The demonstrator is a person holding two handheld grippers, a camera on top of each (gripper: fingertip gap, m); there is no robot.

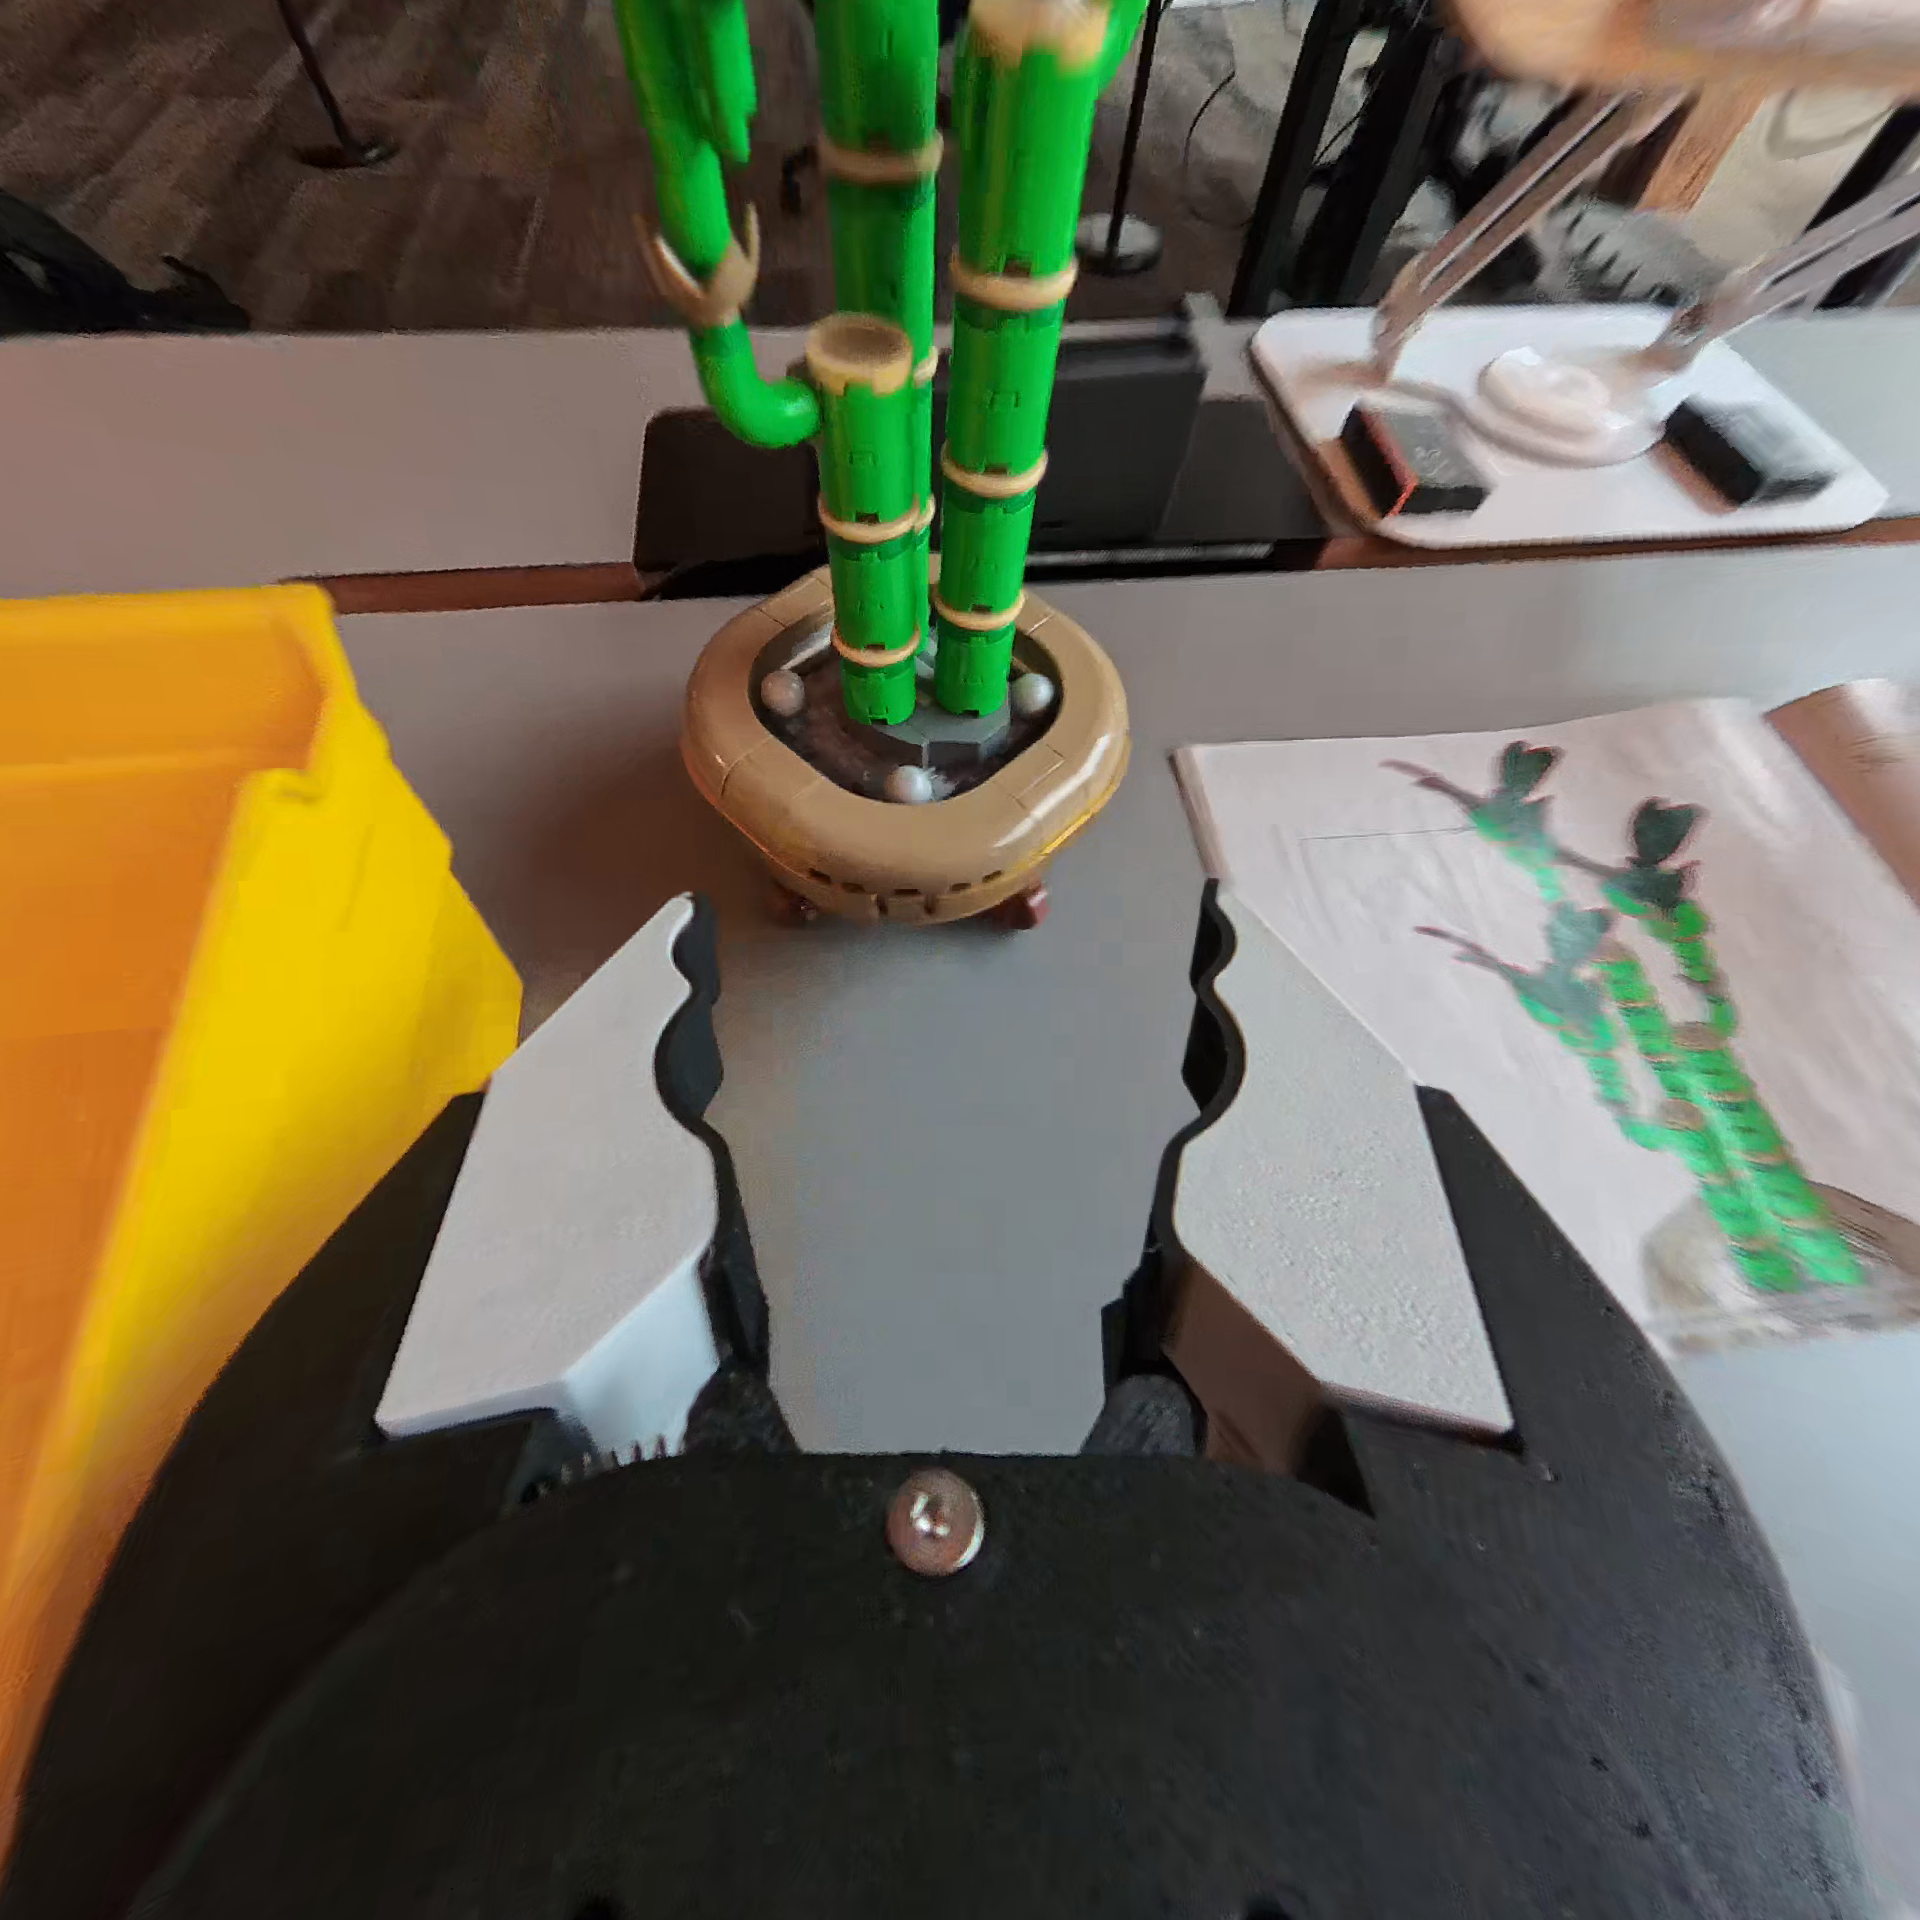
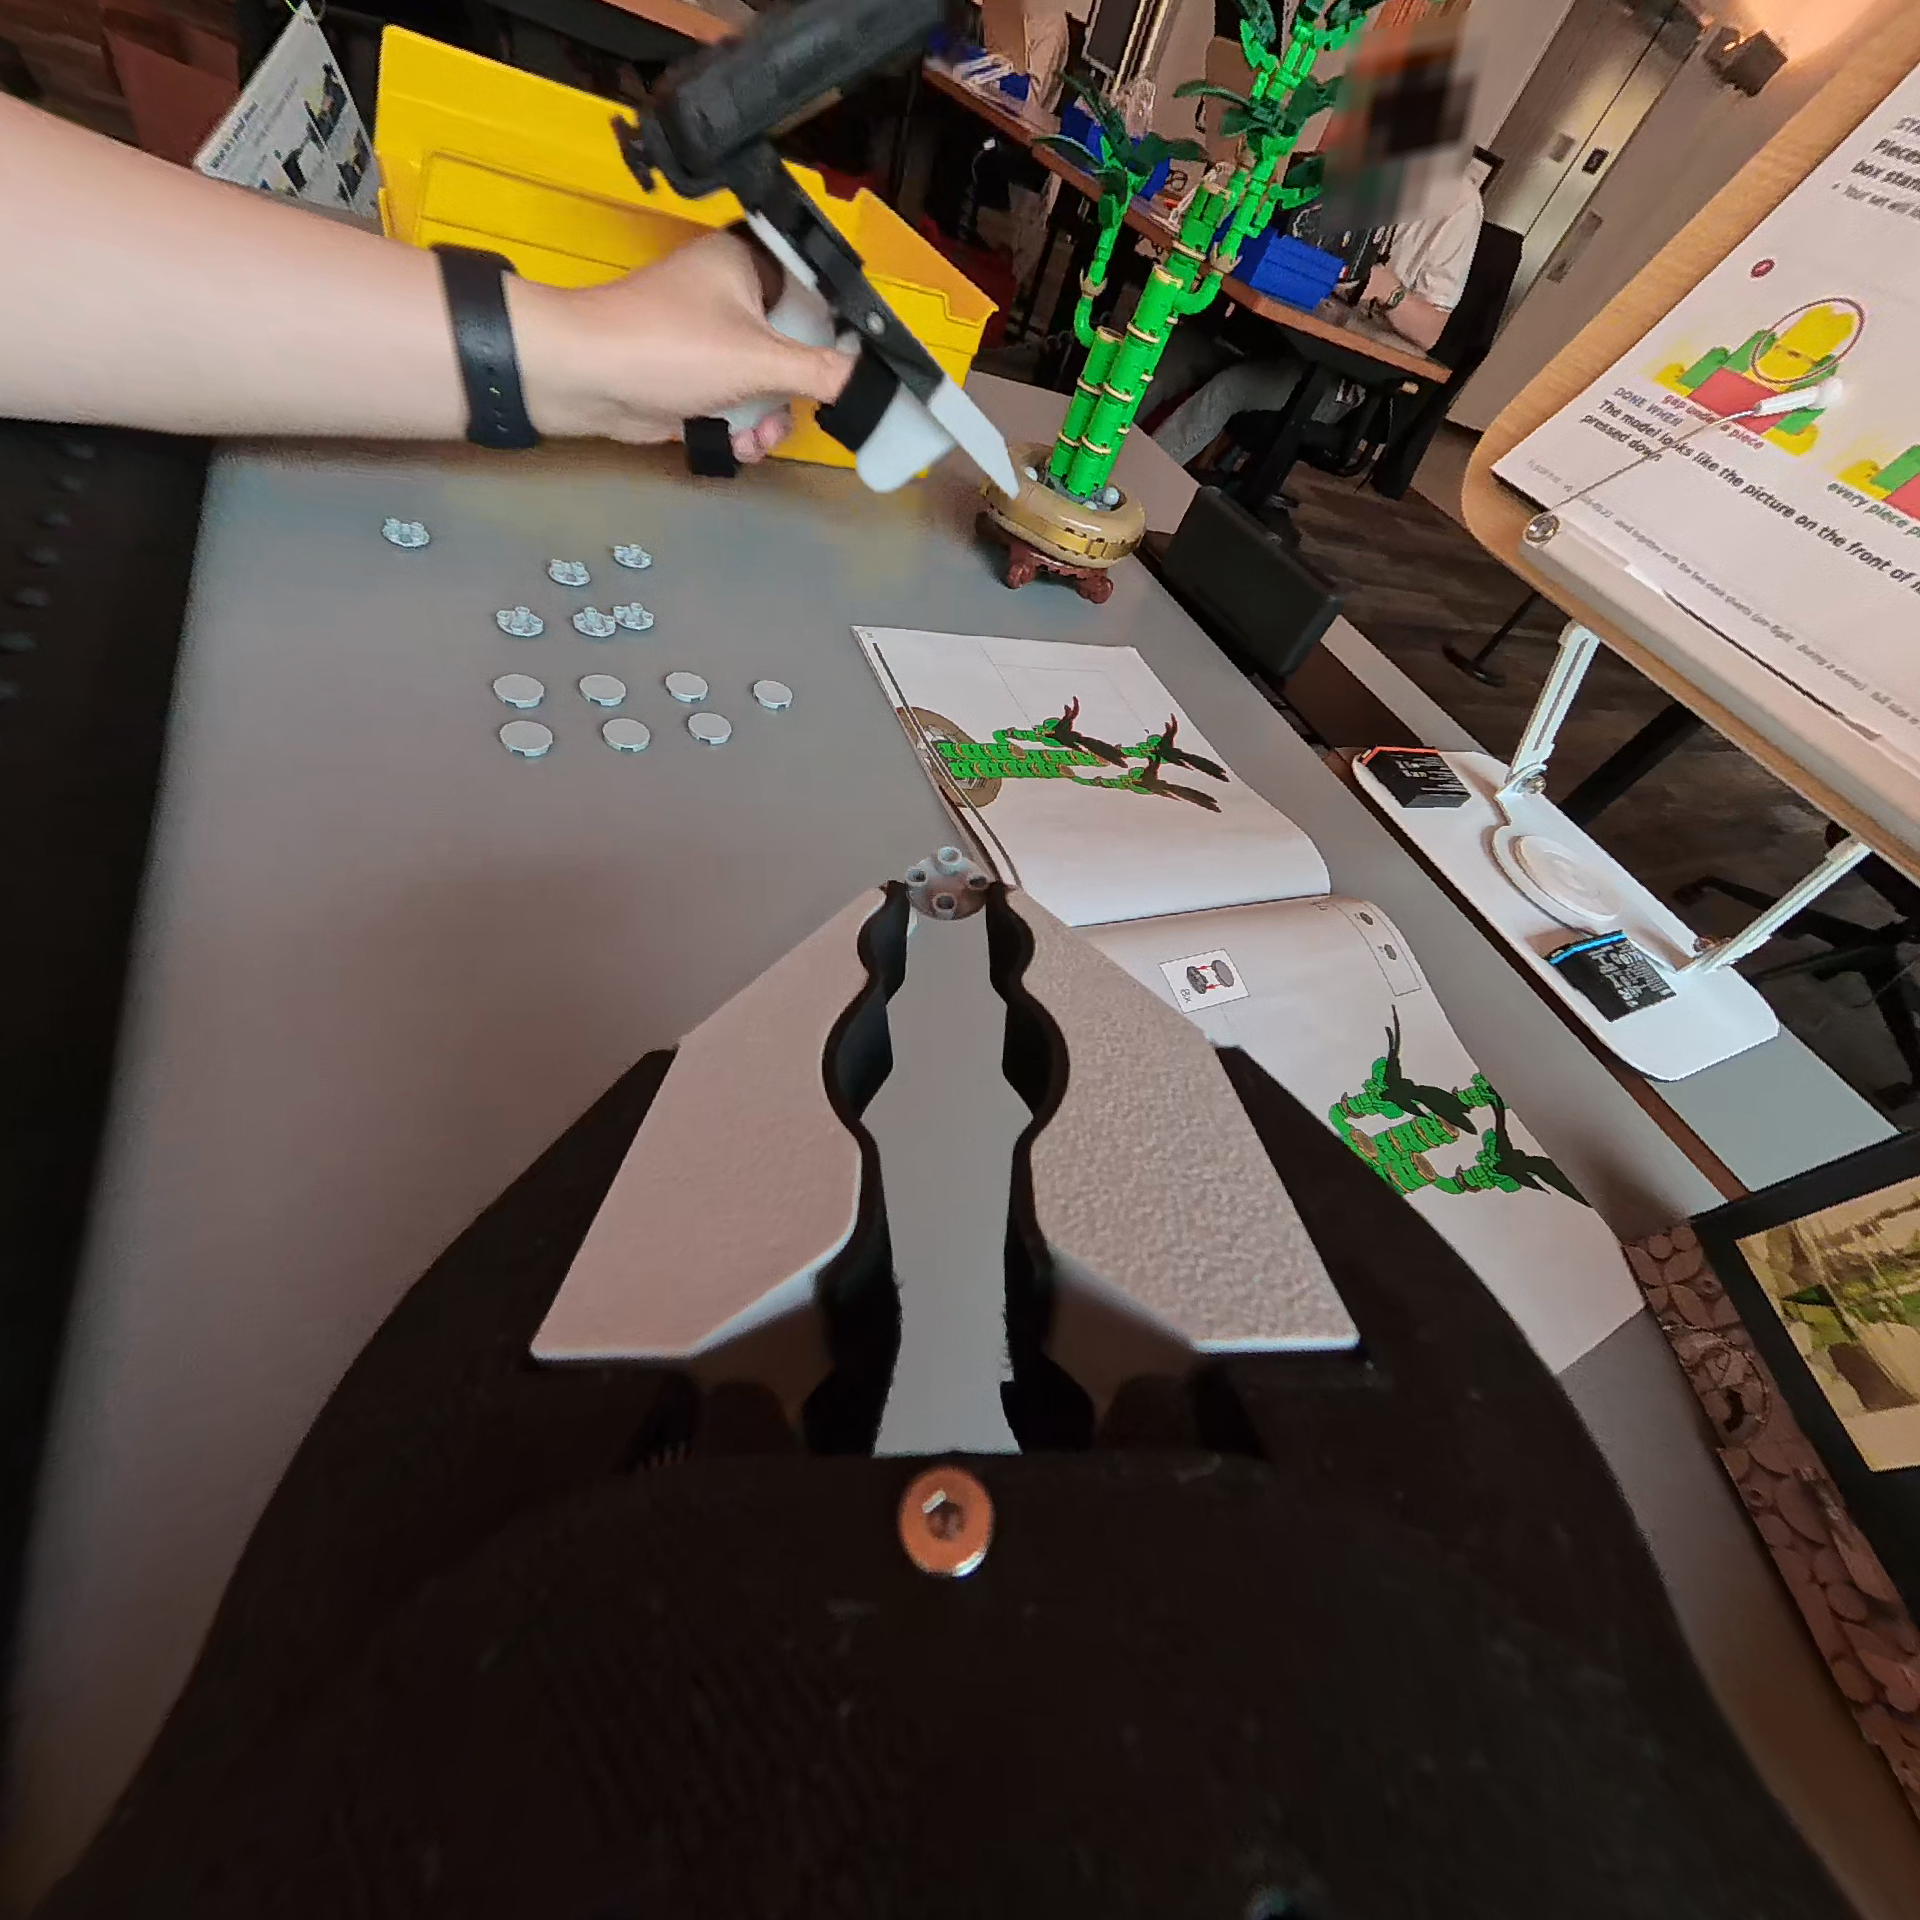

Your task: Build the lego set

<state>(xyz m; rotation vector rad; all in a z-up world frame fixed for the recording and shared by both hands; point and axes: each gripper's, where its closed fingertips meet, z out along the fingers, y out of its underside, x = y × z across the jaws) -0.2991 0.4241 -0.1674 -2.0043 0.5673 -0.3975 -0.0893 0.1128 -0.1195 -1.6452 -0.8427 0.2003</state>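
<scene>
A lego bamboo plant (image 1: 914, 499) with green stalks stands in a tan pot (image 1: 904, 800) on the grey table; it also shows in the right wrist view (image 2: 1122, 395). My left gripper (image 1: 951, 914) is open and empty, just in front of the pot; the right wrist view shows it (image 2: 935, 436) held by a hand beside the pot rim. My right gripper (image 2: 945, 896) is shut on a small round grey lego piece (image 2: 945, 891) at its fingertips, above the table. Several round grey pieces (image 2: 603, 665) lie on the table at the left.
A yellow bin (image 1: 187, 935) stands left of the pot, and shows in the right wrist view (image 2: 582, 177). An open instruction booklet (image 2: 1101, 790) lies right of the pot. A white stand base (image 2: 1558, 894) with black blocks holds a tilted instruction board (image 2: 1745, 436). The gap from one gripper's tips to the other's is roughly 40 centimetres.
</scene>
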